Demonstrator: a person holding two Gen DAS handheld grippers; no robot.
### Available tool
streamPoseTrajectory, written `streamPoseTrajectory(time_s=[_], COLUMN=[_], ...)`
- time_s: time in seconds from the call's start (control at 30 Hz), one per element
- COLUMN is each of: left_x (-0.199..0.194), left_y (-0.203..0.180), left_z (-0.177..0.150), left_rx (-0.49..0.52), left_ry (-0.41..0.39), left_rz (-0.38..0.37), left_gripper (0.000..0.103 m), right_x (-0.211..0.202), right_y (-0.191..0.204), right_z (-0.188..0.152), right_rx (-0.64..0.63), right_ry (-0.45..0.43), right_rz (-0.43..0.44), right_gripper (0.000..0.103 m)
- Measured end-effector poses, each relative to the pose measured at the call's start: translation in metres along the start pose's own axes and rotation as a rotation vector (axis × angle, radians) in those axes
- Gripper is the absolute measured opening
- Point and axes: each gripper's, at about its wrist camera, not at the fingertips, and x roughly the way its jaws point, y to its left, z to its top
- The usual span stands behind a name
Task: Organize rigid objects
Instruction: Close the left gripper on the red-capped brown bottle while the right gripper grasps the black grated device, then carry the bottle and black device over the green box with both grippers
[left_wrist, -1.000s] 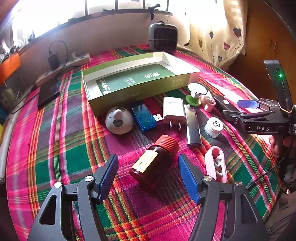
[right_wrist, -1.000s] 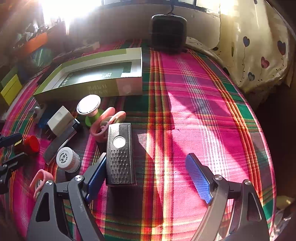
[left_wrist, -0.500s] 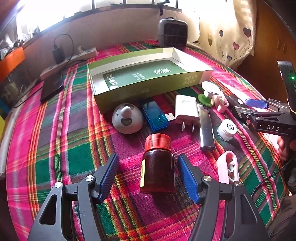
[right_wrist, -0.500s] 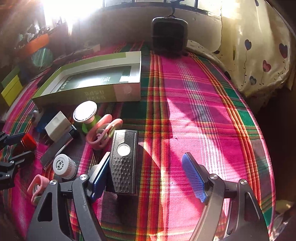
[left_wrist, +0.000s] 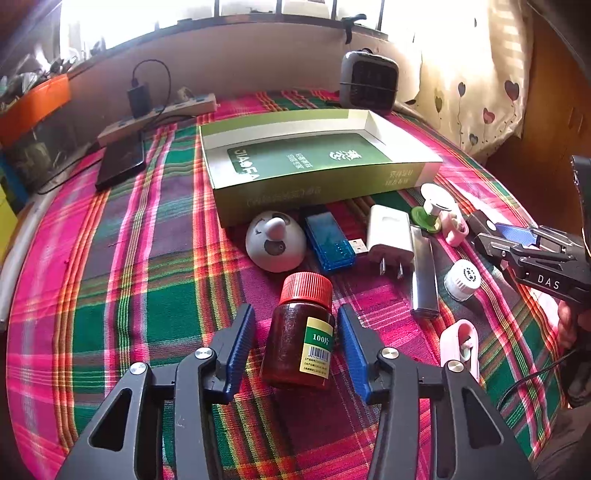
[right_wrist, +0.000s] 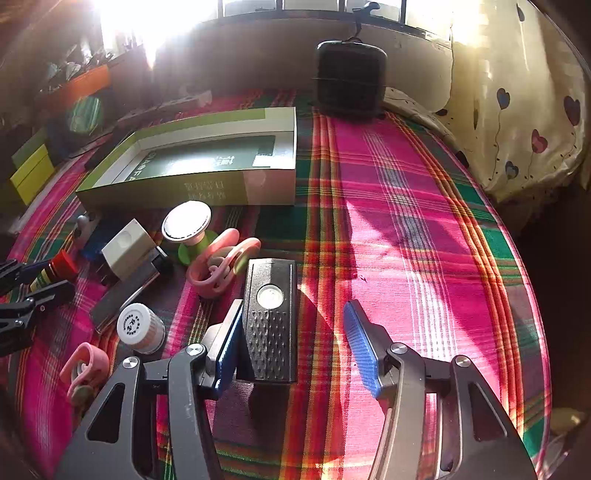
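Note:
A brown pill bottle (left_wrist: 299, 336) with a red cap lies on the plaid cloth between the pads of my left gripper (left_wrist: 297, 347). The right pad is at its side and a small gap shows at the left pad. My right gripper (right_wrist: 297, 343) is open around a black ridged device (right_wrist: 271, 317); its left pad touches the device, the right pad stands well clear. An open green box (left_wrist: 310, 162) sits behind the row of small objects; it also shows in the right wrist view (right_wrist: 207, 162).
A white dome (left_wrist: 275, 242), blue USB stick (left_wrist: 328, 240), white charger (left_wrist: 389, 236), silver bar (left_wrist: 424, 273), white cap (left_wrist: 461, 280) and pink clips (left_wrist: 460, 347) lie near the box. A heater (left_wrist: 369, 79), power strip (left_wrist: 159, 114) and phone (left_wrist: 120, 162) stand at the back.
The left gripper has narrowed around the bottle, which turned from diagonal to lengthwise between the pads. The right gripper moved forward so the black device lies between its fingers.

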Motion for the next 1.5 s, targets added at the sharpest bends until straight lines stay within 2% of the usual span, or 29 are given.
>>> streamPoseTrajectory(time_s=[0.07,0.13,0.2,0.27,0.3,0.53,0.8,1.1,1.5], left_x=[0.0,0.0,0.0,0.0,0.0,-0.002,-0.017,-0.024,-0.016], left_y=[0.002,0.005,0.006,0.006,0.006,0.005,0.005,0.016,0.03], left_z=[0.001,0.001,0.002,0.002,0.002,0.002,0.015,0.045,0.094], left_rx=[-0.011,-0.021,-0.031,-0.032,-0.032,-0.04,-0.039,-0.047,-0.056], left_ry=[0.0,0.0,0.0,0.001,0.001,0.005,-0.038,-0.084,-0.117], left_rz=[0.003,0.008,0.001,0.003,0.001,-0.01,-0.011,-0.004,-0.032], left_gripper=[0.034,0.031,0.031,0.031,0.031,0.031,0.031,0.031,0.031], right_x=[-0.001,-0.001,-0.001,-0.001,-0.001,-0.003,-0.015,-0.025,-0.016], right_y=[0.0,0.001,0.002,0.002,0.002,0.002,0.002,-0.002,-0.007], right_z=[0.0,0.0,0.0,0.0,0.0,0.0,0.009,0.043,0.094], right_rx=[0.0,-0.003,-0.006,-0.007,-0.006,-0.003,-0.016,-0.049,-0.076], right_ry=[-0.001,0.0,0.0,-0.002,-0.001,0.002,-0.027,-0.072,-0.084], right_rz=[0.0,0.005,0.008,0.012,0.012,0.03,0.05,0.063,0.11], right_gripper=[0.043,0.041,0.038,0.029,0.028,0.028,0.028,0.028,0.028])
